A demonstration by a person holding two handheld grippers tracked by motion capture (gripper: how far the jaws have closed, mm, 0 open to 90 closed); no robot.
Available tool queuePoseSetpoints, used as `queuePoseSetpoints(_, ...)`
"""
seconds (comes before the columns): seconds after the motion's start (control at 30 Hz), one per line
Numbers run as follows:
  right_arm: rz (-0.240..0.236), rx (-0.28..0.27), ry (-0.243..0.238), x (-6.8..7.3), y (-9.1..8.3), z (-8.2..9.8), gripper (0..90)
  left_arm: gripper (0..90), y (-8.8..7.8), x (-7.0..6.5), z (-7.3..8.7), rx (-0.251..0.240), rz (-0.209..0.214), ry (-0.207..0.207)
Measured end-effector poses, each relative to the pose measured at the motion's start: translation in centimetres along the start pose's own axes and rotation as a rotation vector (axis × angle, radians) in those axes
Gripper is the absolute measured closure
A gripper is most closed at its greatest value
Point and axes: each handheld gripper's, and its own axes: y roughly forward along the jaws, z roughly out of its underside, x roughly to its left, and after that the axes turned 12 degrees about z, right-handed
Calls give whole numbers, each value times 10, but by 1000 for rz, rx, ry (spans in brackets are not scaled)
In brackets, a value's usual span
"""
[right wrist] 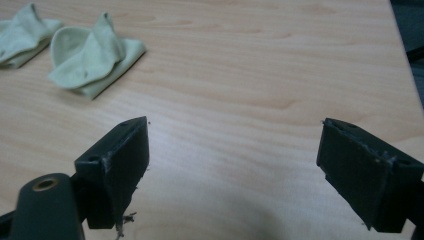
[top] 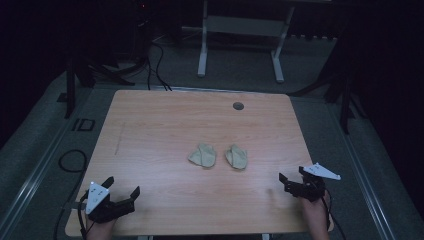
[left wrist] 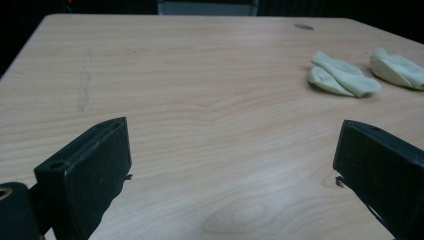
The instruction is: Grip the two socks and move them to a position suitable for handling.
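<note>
Two pale green socks [top: 202, 155] [top: 236, 157] mid-worktop [top: 150, 130], left claw [top: 121, 185] spread, right claw [top: 291, 173] spread, both near front edge

left tongs [top: 121, 186]: jaws spread wide, empty | right tongs [top: 292, 176]: jaws spread wide, empty

A dim room. The wooden counter [top: 150, 130] stands on grey floor [top: 235, 67]; a white frame [top: 240, 30] stands beyond it, black cables [top: 155, 65] trailing nearby.

Two socks side by side mid-table [top: 150, 150]: left sock [top: 202, 155], right sock [top: 236, 157], a round hole [top: 238, 106] behind.
</note>
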Motion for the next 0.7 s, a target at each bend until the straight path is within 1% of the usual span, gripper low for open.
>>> queuePoseSetpoints(0.03,18,2,-4,2,0,-2,135,22,0,-2,0,-6,8,-3)
queuePoseSetpoints(0.07,18,3,-6,3,1,-4,136,22,-1,-4,-1,-9,12,-1)
queuePoseSetpoints(0.13,0,11,1,6,3,-8,136,22,0,-7,-2,-14,24,4)
queuePoseSetpoints(0.2,-14,17,-2,9,4,-12,136,22,1,-9,-2,-13,28,7)
queuePoseSetpoints(0.23,-18,14,-1,11,5,-14,136,22,4,-12,-2,-1,38,19)
queuePoseSetpoints(0.27,-26,18,-4,13,6,-17,135,22,4,-12,-2,-1,38,19)
queuePoseSetpoints(0.3,-25,20,-9,16,7,-19,135,22,5,-13,-1,9,40,27)
queuePoseSetpoints(0.33,-5,22,-16,19,8,-21,135,22,6,-13,-1,11,43,26)
queuePoseSetpoints(0.37,5,32,-25,22,9,-24,130,23,6,-14,-1,10,45,21)
queuePoseSetpoints(0.4,6,37,-36,24,10,-26,126,22,6,-14,-1,10,48,16)
queuePoseSetpoints(0.43,6,28,-33,26,11,-28,129,22,7,-14,-1,8,50,12)
queuePoseSetpoints(0.5,0,29,-41,28,12,-31,129,23,7,-14,-1,7,51,11)
queuePoseSetpoints(0.53,8,36,-52,33,16,-36,129,23,8,-14,-1,7,54,11)
queuePoseSetpoints(0.57,8,36,-52,33,16,-36,129,23,8,-14,-1,7,54,11)
queuePoseSetpoints(0.6,-21,49,-60,38,20,-41,129,23,9,-14,-2,7,55,14)
queuePoseSetpoints(0.7,-45,56,-73,46,25,-49,135,22,10,-14,-2,8,60,17)
